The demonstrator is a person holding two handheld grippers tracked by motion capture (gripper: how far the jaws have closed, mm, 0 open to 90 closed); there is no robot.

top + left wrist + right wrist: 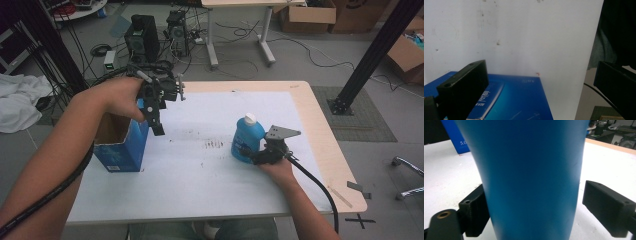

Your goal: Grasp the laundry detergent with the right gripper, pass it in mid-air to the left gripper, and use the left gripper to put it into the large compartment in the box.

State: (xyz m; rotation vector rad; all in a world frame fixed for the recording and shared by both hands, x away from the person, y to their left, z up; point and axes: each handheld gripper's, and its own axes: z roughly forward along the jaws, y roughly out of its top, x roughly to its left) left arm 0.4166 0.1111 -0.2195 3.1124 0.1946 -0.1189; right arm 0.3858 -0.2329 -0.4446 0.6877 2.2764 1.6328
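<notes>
A blue bottle with a white cap stands upright on the white mat, right of centre. My right gripper reaches it from the near side at its lower body. In the right gripper view the bottle sits between the jaws of my right gripper: the left pad lies against it, the right pad stands a little off. An open-topped blue box sits at the mat's left edge. My left gripper hangs open just above the box's right side, with the box below its empty jaws.
Dark smudges mark the mat between box and bottle. The wooden table edge runs along the right. On the floor behind are computer towers, desk legs, cardboard boxes and a black post.
</notes>
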